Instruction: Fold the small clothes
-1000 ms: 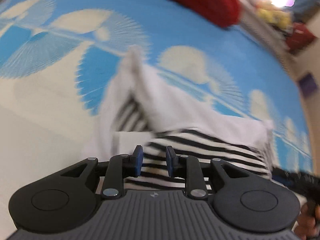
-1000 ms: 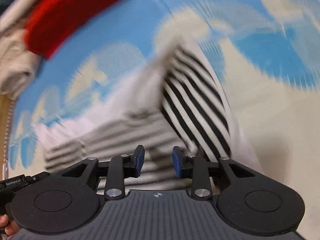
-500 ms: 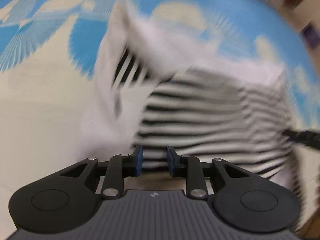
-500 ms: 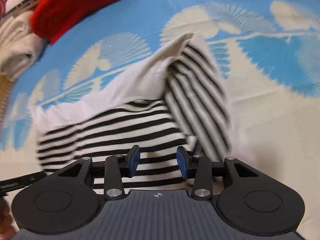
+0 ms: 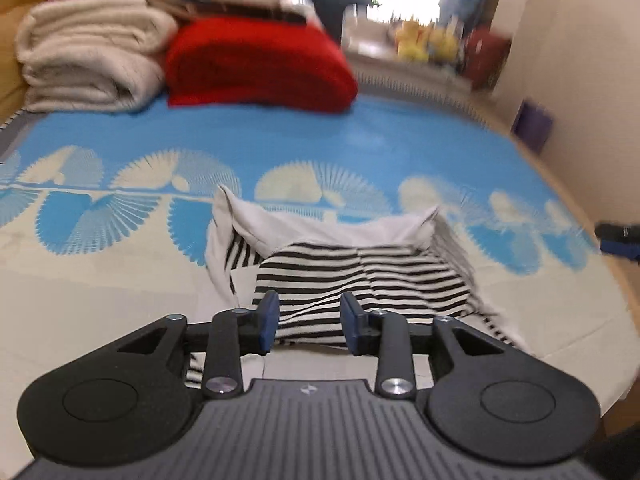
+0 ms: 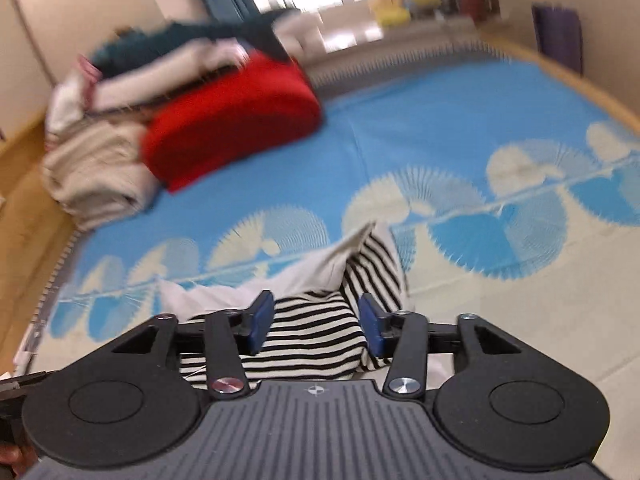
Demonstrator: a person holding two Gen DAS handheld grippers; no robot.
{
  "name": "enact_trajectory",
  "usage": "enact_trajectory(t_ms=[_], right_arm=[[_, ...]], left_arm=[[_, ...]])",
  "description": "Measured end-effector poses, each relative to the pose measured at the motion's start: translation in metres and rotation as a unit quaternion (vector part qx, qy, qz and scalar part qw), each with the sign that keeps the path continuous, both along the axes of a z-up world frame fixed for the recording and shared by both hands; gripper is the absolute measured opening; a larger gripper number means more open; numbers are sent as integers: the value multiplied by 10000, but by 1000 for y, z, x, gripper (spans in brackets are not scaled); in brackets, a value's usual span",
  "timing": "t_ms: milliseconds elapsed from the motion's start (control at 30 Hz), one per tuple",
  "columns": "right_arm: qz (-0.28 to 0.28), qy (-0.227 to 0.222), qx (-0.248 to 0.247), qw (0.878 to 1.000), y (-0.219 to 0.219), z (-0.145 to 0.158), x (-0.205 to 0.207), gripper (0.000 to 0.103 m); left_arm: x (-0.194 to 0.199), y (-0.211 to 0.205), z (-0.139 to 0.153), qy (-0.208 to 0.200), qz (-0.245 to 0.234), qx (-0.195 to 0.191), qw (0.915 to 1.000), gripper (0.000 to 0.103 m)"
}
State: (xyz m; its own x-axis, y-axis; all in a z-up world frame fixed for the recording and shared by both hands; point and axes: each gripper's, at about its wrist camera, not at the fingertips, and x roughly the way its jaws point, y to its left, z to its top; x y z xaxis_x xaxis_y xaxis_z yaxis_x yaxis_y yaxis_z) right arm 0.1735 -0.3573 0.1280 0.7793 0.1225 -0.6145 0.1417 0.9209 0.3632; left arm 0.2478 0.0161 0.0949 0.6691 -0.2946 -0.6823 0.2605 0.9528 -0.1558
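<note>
A small black-and-white striped garment [image 5: 360,280] with white edges lies partly folded on the blue and cream patterned sheet [image 5: 280,148]. My left gripper [image 5: 308,320] is open and empty, just above the garment's near edge. In the right wrist view the same garment [image 6: 312,328] lies under my right gripper [image 6: 316,324], which is open and empty, its blue pads either side of the striped fold. The garment's white corners stick up at the back.
A red folded blanket [image 5: 256,64] and beige folded blankets [image 5: 88,52] are stacked at the back left; they also show in the right wrist view [image 6: 236,120]. A wall and purple box [image 5: 534,124] stand at right. The other gripper's tip [image 5: 620,238] shows at the right edge.
Both grippers have opened wider and pulled back and tilted up from the garment. The striped fold now lies flat on the sheet, released.
</note>
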Motion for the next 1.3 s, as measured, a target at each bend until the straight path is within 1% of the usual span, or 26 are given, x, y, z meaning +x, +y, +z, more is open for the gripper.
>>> enact_trajectory(t_ms=[67,100,133,200,233,267,300,333,367,400,467,500,533,600,667,700,733,767,800,867,900,1000,1067,1167,1200,1300], right_arm=[[11,-237,-168,9996,-3,-5,-36,58],[-5,-257,-187,9995,-4,-11,-55,58],[-31,-205,-156,9997,-6,-23,-72,58],[-156,-40,31,9999,-12,-48,-100,58],[-272,8,105,9996,-14,-63,-115,58],[-407,114,53,9991,-16,-79,-126,56],[-656,414,-128,9969,-18,-93,-132,54],[-858,474,-166,9950,-20,-98,-141,53],[-982,466,-70,9941,-22,-104,-144,53],[-1048,646,115,9923,-28,-111,-140,53],[-962,813,463,9910,-35,-122,-134,52],[-968,914,472,9900,-35,-127,-131,52],[-995,1045,405,9887,-35,-132,-130,53],[-945,1224,393,9872,-33,-139,-127,53],[-839,1321,414,9868,-27,-146,-122,54],[-764,1379,335,9869,-23,-149,-119,55],[-703,1431,238,9869,-17,-151,-115,55],[-644,1482,146,9868,-14,-155,-113,56],[-588,1546,71,9862,-11,-159,-110,57],[-528,1670,-14,9845,-10,-163,-108,57],[-510,1761,-59,9830,-10,-168,-105,57],[-548,1995,-81,9783,-13,-180,-99,57],[-622,2102,1,9757,-15,-187,-96,57],[-699,2253,82,9717,-15,-196,-92,57],[-712,2315,96,9702,-14,-200,-91,57],[-679,2518,146,9653,-11,-210,-91,57]], left_arm=[[-40,12,0,-236,-5,-14,9997,38],[-58,18,-8,-284,39,5,9996,38],[-72,24,-18,-254,93,30,9996,38],[-88,25,-33,50,259,291,9992,37],[-96,26,-35,69,331,314,9989,37],[-104,27,-39,41,343,245,9991,37],[-110,28,-41,64,361,238,9990,37],[-117,29,-45,125,427,261,9987,37],[-122,30,-47,185,462,269,9984,37],[-127,31,-49,291,473,300,9980,37],[-129,33,-48,394,512,312,9974,39],[-130,35,-49,391,533,258,9975,44],[-130,37,-51,373,553,211,9975,53],[-129,44,-66,409,660,175,9968,58],[-129,54,-89,637,885,36,9940,58],[-122,56,-102,988,1085,23,9892,56],[-115,56,-109,1277,1281,-98,9835,56],[-111,58,-112,1279,1265,-409,9828,56],[-107,57,-113,1251,1219,-574,9830,58],[-98,55,-120,1381,1274,-508,9809,59],[-94,55,-127,1510,1342,-512,9780,59],[-83,62,-147,2003,1704,-618,9628,59],[-78,64,-156,2210,1875,-680,9547,59],[-73,64,-172,2528,1984,-787,9437,59],[-72,63,-175,2562,2008,-808,9421,59],[-74,58,-176,2502,1969,-714,9453,59]])
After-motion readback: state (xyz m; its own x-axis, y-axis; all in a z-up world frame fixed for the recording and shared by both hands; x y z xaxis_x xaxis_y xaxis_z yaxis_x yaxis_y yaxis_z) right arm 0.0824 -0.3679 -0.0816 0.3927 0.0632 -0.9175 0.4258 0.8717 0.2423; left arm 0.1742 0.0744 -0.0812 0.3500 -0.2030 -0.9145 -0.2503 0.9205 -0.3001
